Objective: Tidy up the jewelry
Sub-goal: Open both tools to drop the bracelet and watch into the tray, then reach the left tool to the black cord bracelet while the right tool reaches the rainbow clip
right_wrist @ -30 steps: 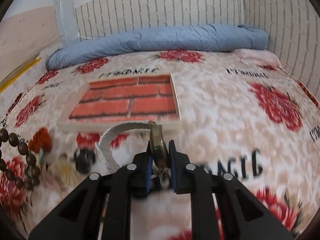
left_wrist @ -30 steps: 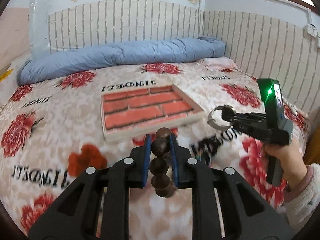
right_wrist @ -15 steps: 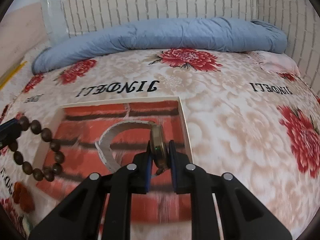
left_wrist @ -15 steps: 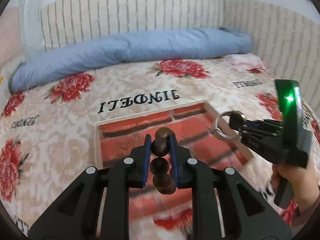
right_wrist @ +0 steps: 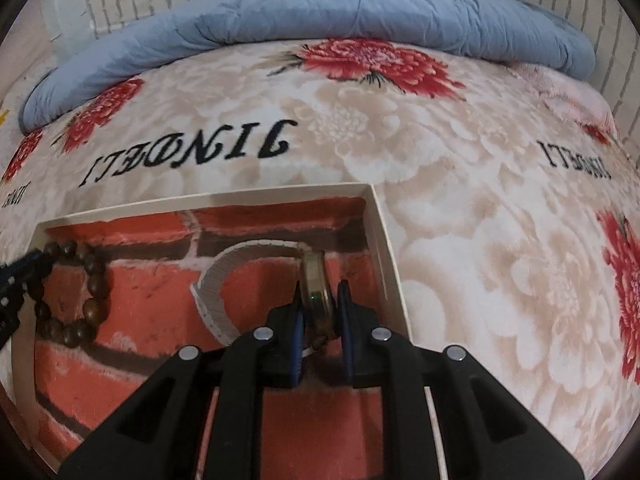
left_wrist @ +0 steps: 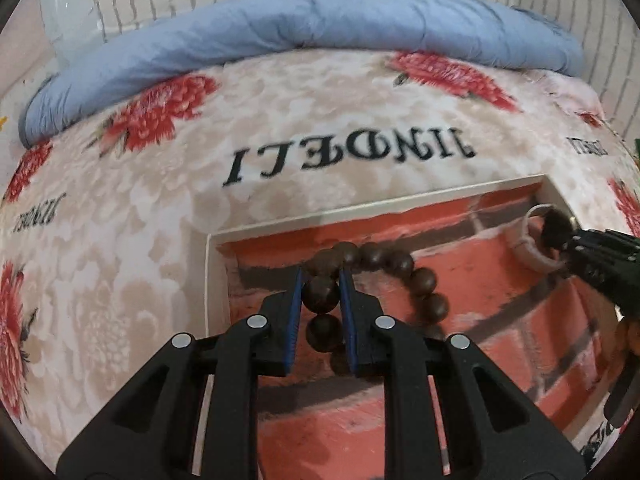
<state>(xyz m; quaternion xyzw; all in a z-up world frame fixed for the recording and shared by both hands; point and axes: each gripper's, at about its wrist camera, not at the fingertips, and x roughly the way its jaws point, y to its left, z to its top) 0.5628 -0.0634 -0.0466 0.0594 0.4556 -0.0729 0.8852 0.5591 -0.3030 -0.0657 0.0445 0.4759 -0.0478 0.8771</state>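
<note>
My left gripper point(left_wrist: 321, 280) is shut on one bead of a brown wooden bead bracelet point(left_wrist: 400, 265). The bracelet's loop hangs to the right, low over the brick-printed floor of a shallow white box point(left_wrist: 216, 288). My right gripper point(right_wrist: 320, 292) is shut on the case of a watch point(right_wrist: 316, 276), and its white strap point(right_wrist: 224, 274) curls off to the left. The watch is over the far right corner of the box point(right_wrist: 385, 240). In the left wrist view the right gripper point(left_wrist: 572, 240) and the watch point(left_wrist: 534, 240) show at the right edge. In the right wrist view the bracelet point(right_wrist: 86, 292) and the left gripper point(right_wrist: 24, 270) show at the left edge.
The box lies on a bed covered by a cream blanket point(left_wrist: 120, 240) with red flowers and black lettering. A rolled blue duvet point(left_wrist: 320, 24) lies along the far side against a brick-patterned wall. Part of a hand point(left_wrist: 630, 338) shows at the right edge.
Both grippers have moved forward and down, from short of the box to over its inside. The bracelet and the watch stayed gripped and now hang low over the box floor.
</note>
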